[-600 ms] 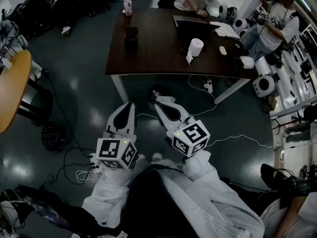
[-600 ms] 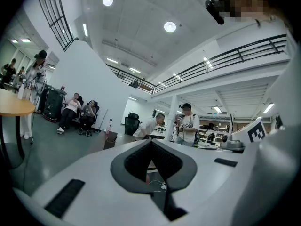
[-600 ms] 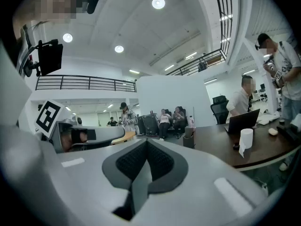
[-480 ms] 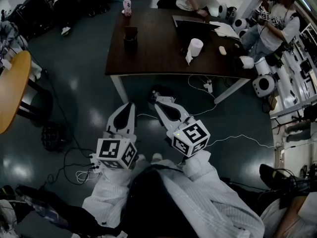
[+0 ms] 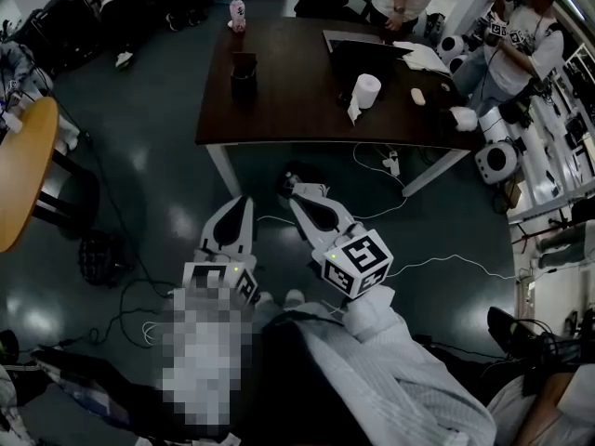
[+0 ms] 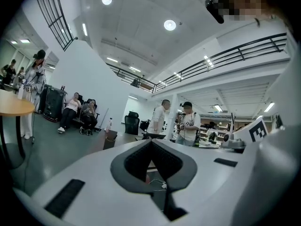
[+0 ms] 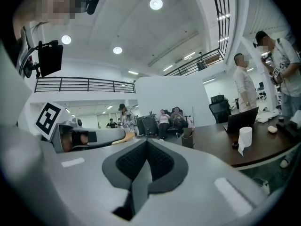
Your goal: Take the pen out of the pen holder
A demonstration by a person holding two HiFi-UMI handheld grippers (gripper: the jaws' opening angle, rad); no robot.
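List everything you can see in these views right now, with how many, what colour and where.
Table: one, dark brown, top centre of the head view.
Pen holder: one, dark, on the table's left part; the pen is too small to make out.
Paper roll: one, white, mid-table.
Laptop: one, black, far side of the table.
Bottle: one, pink, table's far left corner.
Round table: one, light wood, left edge.
Cables: several, white and dark, on the floor.
Bystanders: at least three, around the table and seated top left.
Left gripper: one, white, jaws together, empty, short of the table.
Right gripper: one, white, jaws together, empty, beside the left.
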